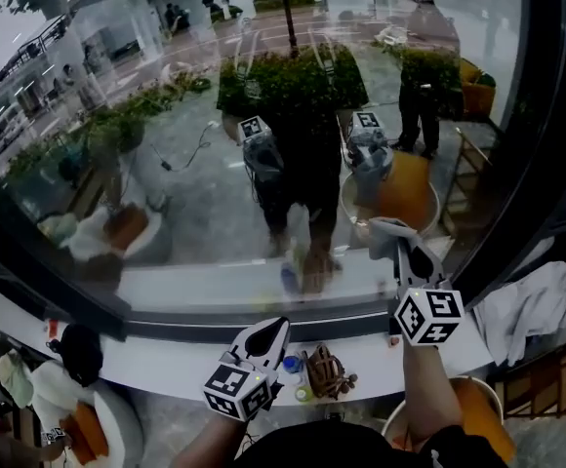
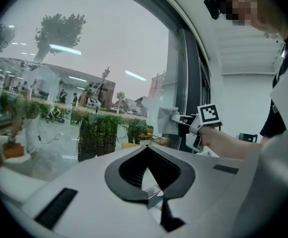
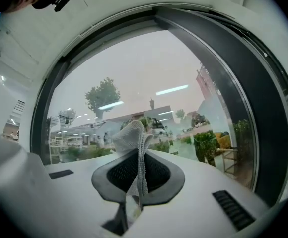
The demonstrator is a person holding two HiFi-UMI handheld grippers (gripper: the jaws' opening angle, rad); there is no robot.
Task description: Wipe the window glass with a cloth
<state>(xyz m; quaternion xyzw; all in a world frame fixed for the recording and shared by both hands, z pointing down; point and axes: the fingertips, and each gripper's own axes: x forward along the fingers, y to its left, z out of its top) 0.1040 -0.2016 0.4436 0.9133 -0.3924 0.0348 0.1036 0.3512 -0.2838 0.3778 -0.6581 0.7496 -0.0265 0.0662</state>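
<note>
right gripper [image 1: 407, 253]: jaws clamped on the grey cloth [image 1: 384, 230], raised near the window glass [image 1: 166, 144]
left gripper [image 1: 277, 327]: jaws were closed together, empty, low over the sill [image 1: 151, 359]

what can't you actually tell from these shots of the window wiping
- Whether the cloth touches the window glass: the right gripper view shows only the cloth's near side, and the head view looks steeply down on it.
- Dirt or streaks on the glass: reflections cover it in all views.
- The small brown item on the sill: too small in the head view to name.
</note>
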